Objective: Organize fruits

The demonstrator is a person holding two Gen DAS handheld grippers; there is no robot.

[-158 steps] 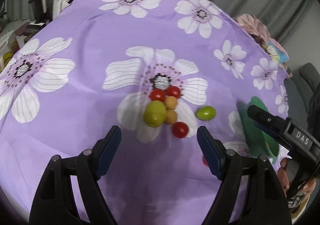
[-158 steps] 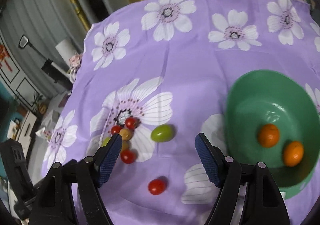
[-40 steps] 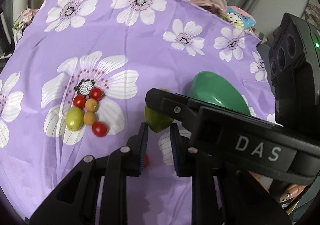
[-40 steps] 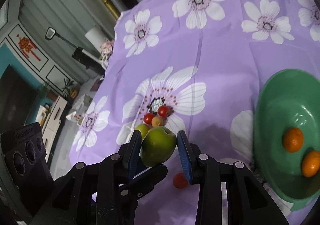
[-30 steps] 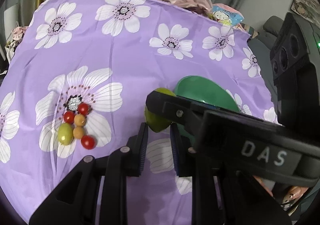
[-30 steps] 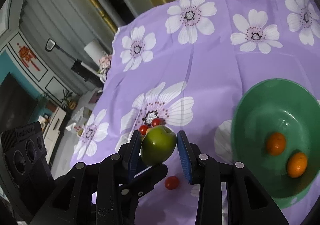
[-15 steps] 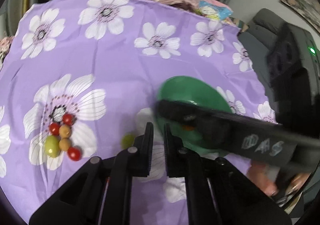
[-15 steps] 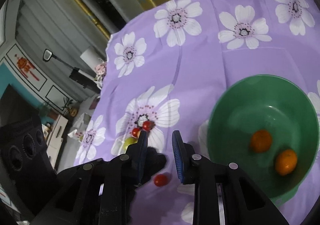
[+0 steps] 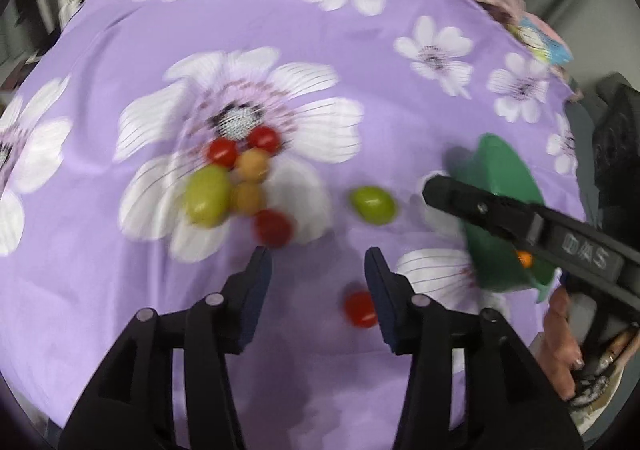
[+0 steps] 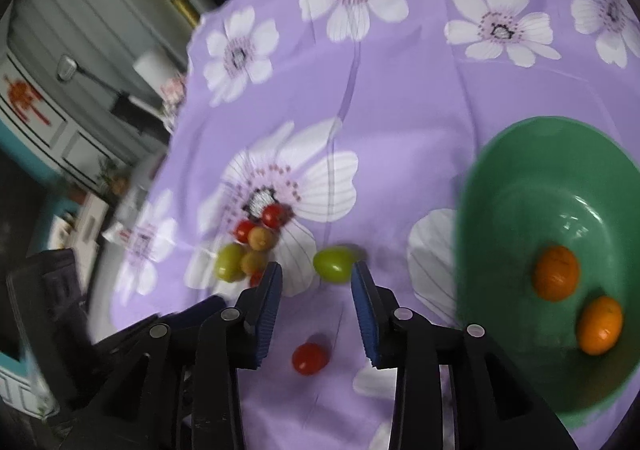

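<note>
A lone green fruit (image 10: 334, 264) lies on the purple flowered cloth (image 10: 400, 82), just past the tips of my right gripper (image 10: 316, 278), whose jaws are opening; the pads do not touch it. A red tomato (image 10: 308, 358) sits on the cloth below, between its fingers. My left gripper (image 9: 318, 262) is also opening, with nothing between its pads; the same tomato (image 9: 360, 308) rests by its right finger and the green fruit (image 9: 374, 205) lies ahead. A cluster of red, orange and green fruits (image 9: 236, 178) is at its upper left. The green bowl (image 10: 520, 170) holds two oranges (image 10: 556, 278).
The right gripper's black finger (image 9: 480, 206) reaches across the bowl (image 9: 504, 178) in the left wrist view, with a person's hand (image 9: 560, 322) under it. The cloth falls away at its left edge toward a cabinet (image 10: 40, 122) and a lamp (image 10: 152, 66).
The right gripper held the green fruit a second ago; it now lies on the cloth. Both grippers closed empty, then opened and dropped nearer the cloth. The left view swung back toward the cluster.
</note>
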